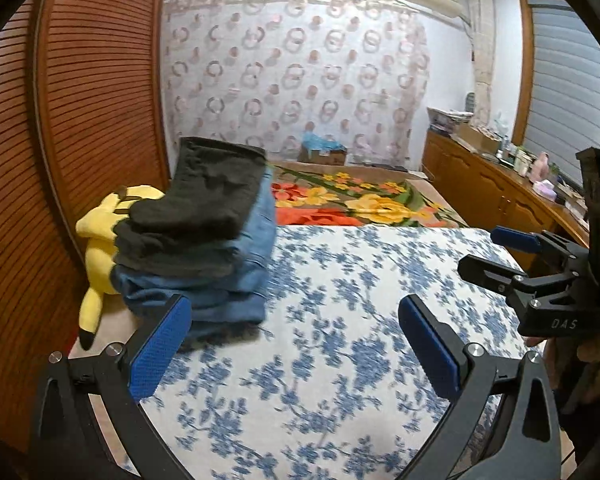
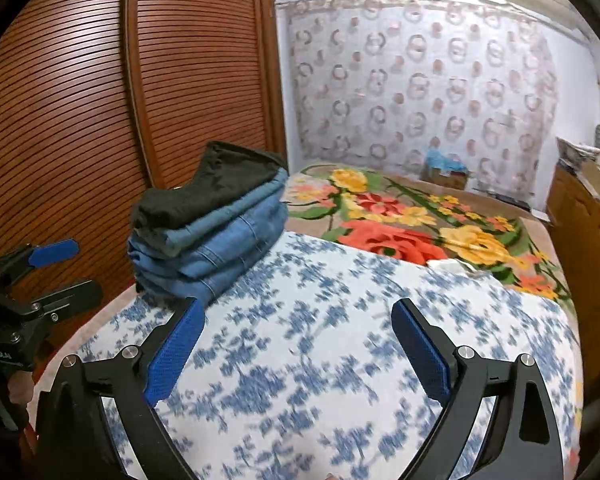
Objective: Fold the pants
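A stack of folded pants [image 1: 204,240] [image 2: 212,236] sits on the left side of the bed, dark pants on top of several blue jeans. My left gripper [image 1: 295,301] is open and holds nothing, its left fingertip just in front of the stack's near edge. My right gripper [image 2: 297,305] is open too, with only bedsheet between its blue pads [image 2: 172,352]. Each gripper also shows in the other's view: the right gripper [image 1: 478,249] at the right edge, the left gripper [image 2: 88,268] at the left edge. Both hang over the bed, apart from the stack.
The bed carries a blue-flowered white sheet [image 1: 340,320] [image 2: 340,360] and, farther back, a bright floral blanket [image 1: 360,200] [image 2: 400,220]. A yellow plush toy [image 1: 96,248] lies left of the stack against a louvred wooden door [image 1: 80,120] [image 2: 100,120]. A wooden cabinet [image 1: 480,184] [image 2: 580,232] runs along the right.
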Available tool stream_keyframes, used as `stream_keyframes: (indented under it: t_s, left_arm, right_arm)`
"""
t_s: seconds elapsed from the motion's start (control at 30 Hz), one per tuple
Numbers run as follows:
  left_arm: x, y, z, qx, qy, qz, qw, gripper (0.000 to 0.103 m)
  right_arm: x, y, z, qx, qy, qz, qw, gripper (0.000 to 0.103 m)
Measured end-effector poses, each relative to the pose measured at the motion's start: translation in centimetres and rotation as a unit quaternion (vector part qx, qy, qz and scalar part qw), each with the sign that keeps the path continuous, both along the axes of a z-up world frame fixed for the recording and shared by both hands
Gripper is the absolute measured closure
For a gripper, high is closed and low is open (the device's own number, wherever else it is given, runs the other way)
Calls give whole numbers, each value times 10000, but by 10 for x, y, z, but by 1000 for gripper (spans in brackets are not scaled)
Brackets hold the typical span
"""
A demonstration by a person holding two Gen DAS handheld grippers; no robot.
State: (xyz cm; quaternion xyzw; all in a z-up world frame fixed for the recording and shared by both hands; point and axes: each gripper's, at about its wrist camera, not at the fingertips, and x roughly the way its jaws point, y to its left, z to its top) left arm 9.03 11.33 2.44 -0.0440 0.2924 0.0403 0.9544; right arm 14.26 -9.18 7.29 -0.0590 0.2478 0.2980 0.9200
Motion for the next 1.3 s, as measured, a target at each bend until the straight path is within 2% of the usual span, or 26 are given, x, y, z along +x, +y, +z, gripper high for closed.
stream_keyframes:
  t_s: [0.33, 0.53, 0.87, 1.3]
  left_arm:
    - [-12, -46, -10, -31, 57, -361, 9993, 0]
    - [-19, -73, -9, -39, 58, -594, 9982, 0]
    - [-30, -105, 22, 35, -226, -854, 9961, 0]
    - [-47, -107, 57, 152, -575, -841, 9947, 0]
  right_arm:
    - [-58, -52, -8, 75, 87, -590, 9982, 8]
    - [-85, -77, 1, 110, -20, -896, 9959, 8]
    - [-121, -109, 30, 177, -403, -1265, 9910, 8]
    - [-149, -116, 45, 398, -751, -1322, 9876, 8]
